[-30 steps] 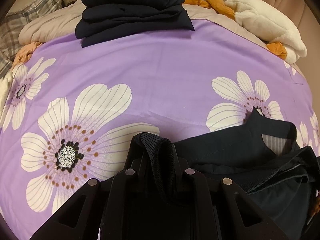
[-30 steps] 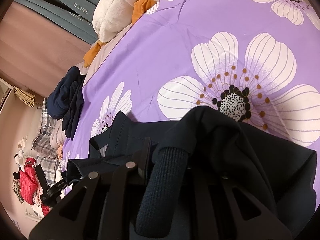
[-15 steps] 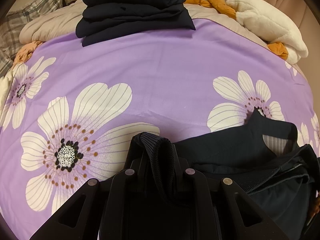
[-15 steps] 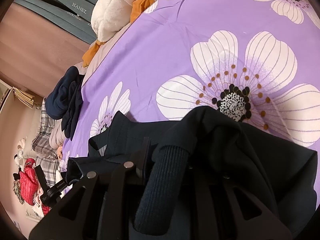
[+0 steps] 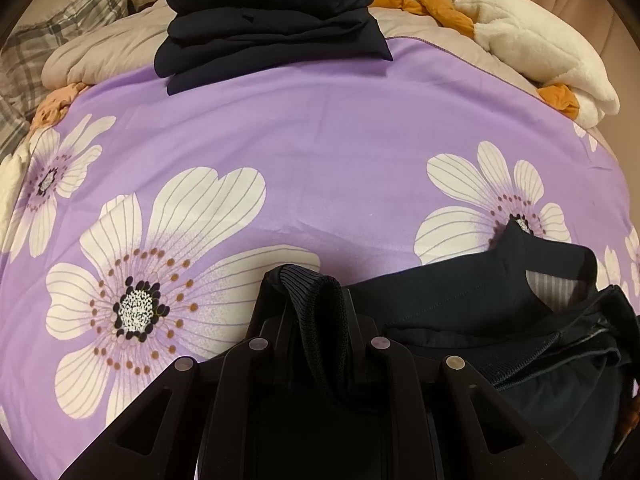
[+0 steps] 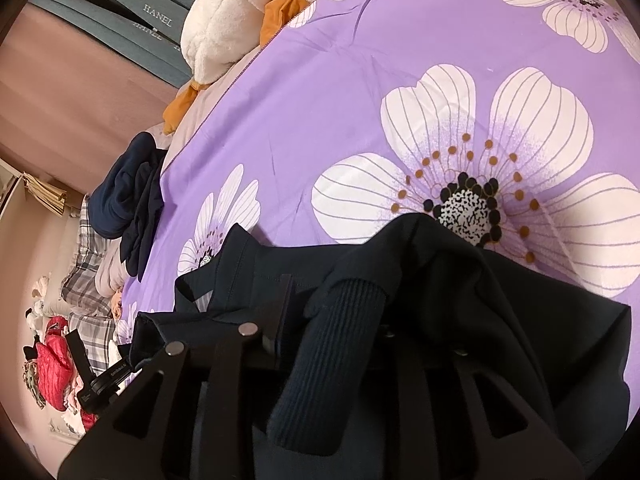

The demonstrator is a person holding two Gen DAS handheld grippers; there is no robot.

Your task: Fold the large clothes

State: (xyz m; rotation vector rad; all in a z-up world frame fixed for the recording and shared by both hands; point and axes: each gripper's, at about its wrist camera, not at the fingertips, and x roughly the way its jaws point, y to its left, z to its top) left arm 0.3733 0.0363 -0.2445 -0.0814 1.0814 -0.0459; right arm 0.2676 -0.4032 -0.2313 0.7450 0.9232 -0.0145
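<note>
Your bed, under its purple flowered cover point(image 5: 320, 140), fills both views, with a stack of folded dark clothes point(image 5: 268, 20) at top centre of the left view. The navy garment point(image 5: 500, 320) lies bunched at lower right there. Your left claw point(image 5: 316, 320) pinches its ribbed cuff point(image 5: 320, 320); your right claw point(image 6: 340, 320) has just been opening, a ribbed cuff point(image 6: 332, 360) between its fingers.
</note>
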